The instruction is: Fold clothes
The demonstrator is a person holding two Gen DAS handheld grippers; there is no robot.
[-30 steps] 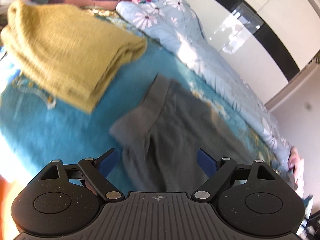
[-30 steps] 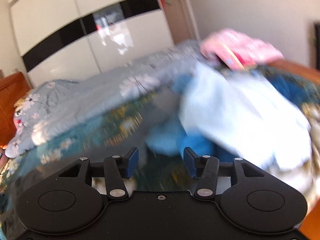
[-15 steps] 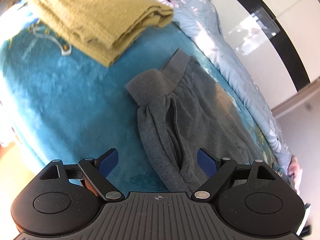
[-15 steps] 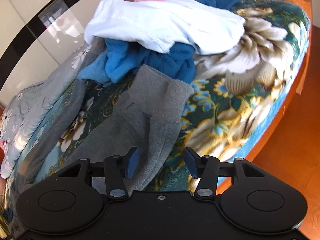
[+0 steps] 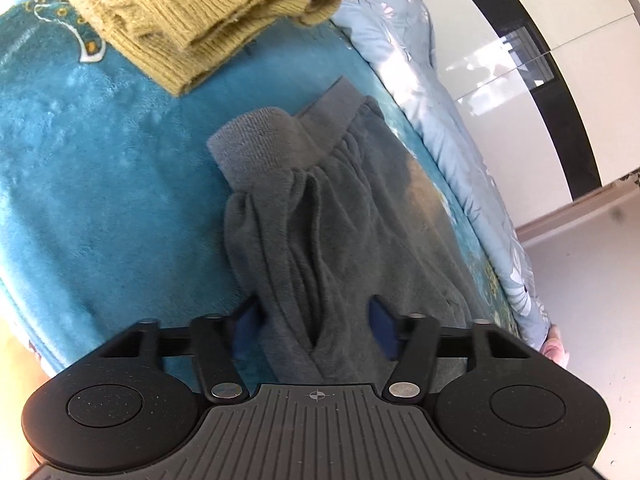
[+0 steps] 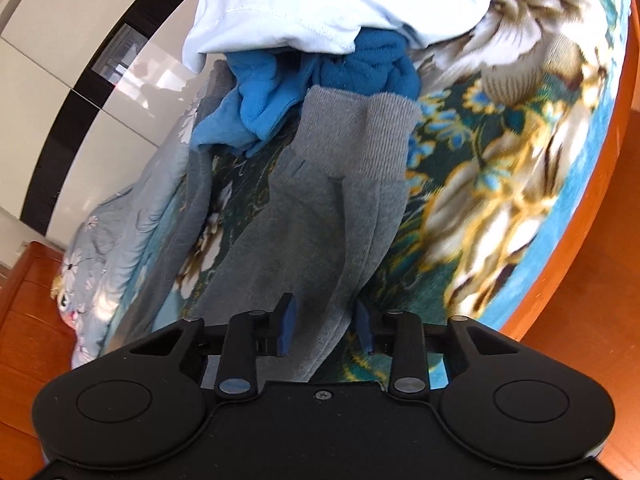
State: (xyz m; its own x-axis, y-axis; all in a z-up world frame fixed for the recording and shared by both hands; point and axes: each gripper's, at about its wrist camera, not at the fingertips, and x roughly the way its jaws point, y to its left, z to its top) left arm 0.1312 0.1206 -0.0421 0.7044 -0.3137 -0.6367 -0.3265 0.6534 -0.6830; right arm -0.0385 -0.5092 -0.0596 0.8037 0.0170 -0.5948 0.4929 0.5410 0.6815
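Low centre of both views, left tongs (image 5: 316, 328) and right tongs (image 6: 326, 330), just closing, pinch grey trousers (image 5: 332, 216) on bed (image 5: 100, 200).

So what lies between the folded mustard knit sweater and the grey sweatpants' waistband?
In the left wrist view, only bare teal plush blanket separates the folded mustard knit sweater from the grey sweatpants' waistband; the two garments lie apart, not touching.
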